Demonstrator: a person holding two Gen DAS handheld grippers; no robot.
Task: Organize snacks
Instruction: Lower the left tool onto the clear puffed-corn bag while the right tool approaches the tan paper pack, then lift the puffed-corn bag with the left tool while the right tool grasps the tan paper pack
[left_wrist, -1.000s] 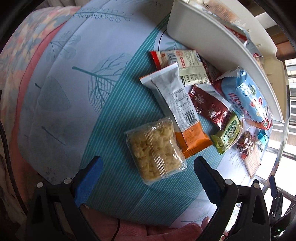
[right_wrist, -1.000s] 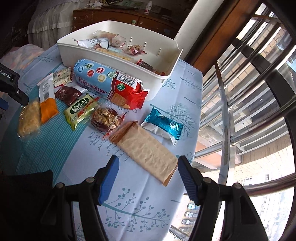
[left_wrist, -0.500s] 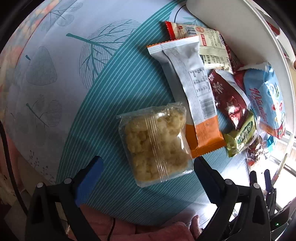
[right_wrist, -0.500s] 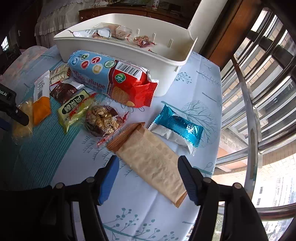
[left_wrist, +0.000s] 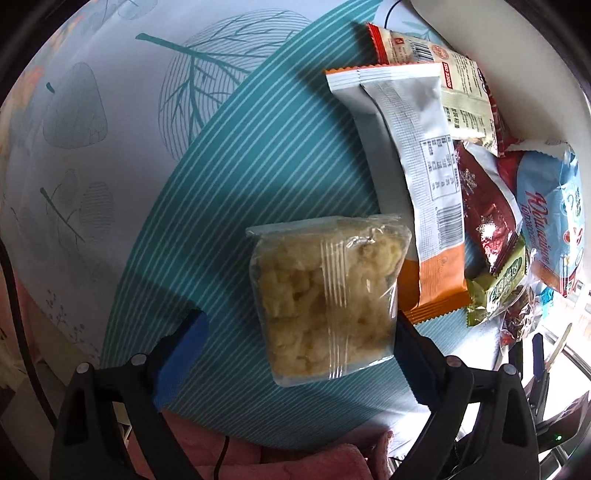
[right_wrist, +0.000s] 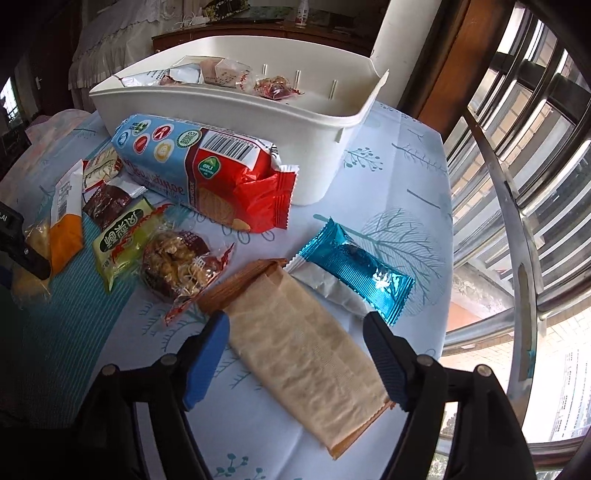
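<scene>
My left gripper (left_wrist: 299, 325) is open, low over the table, its fingers on either side of a clear bag of yellow puffed snack (left_wrist: 325, 299); the right finger touches the bag's edge. My right gripper (right_wrist: 295, 325) is open, its fingers straddling a long brown-and-beige wafer packet (right_wrist: 306, 354). A white bin (right_wrist: 314, 122) at the back holds several snacks. On the table lie a blue-and-red biscuit pack (right_wrist: 207, 170), a blue foil bar (right_wrist: 354, 266), a nut bar (right_wrist: 177, 262), a green packet (right_wrist: 118, 240) and a white-and-orange packet (left_wrist: 417, 184).
The round table has a leaf-print cloth (left_wrist: 129, 129) with a teal striped patch. A window with metal bars (right_wrist: 517, 184) is on the right. A dresser (right_wrist: 258, 29) stands behind the bin. Pink cloth (left_wrist: 314, 461) lies below the table edge.
Both grippers have moved forward and down. The yellow snack bag now sits between the left fingers, and the wafer packet between the right fingers. Both stay open.
</scene>
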